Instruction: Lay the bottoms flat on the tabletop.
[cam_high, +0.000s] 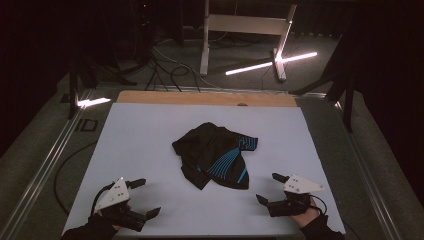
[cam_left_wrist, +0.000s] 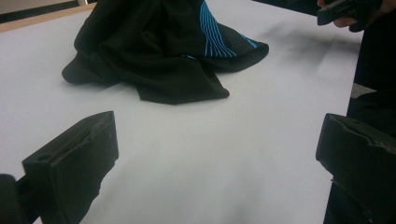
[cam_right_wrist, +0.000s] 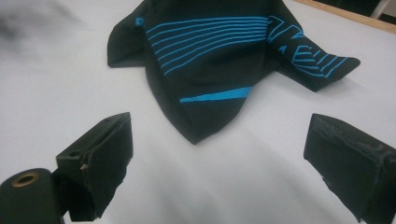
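garment mid-table, between left claw, right claw

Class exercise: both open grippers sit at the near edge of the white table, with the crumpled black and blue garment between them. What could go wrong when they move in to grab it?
1. The garment lies bunched in overlapping folds, so a jaw may pinch several layers and lift a clump.
2. The left gripper and right gripper face one another across it; both closing in could collide.

Black fingers; dark sleeves
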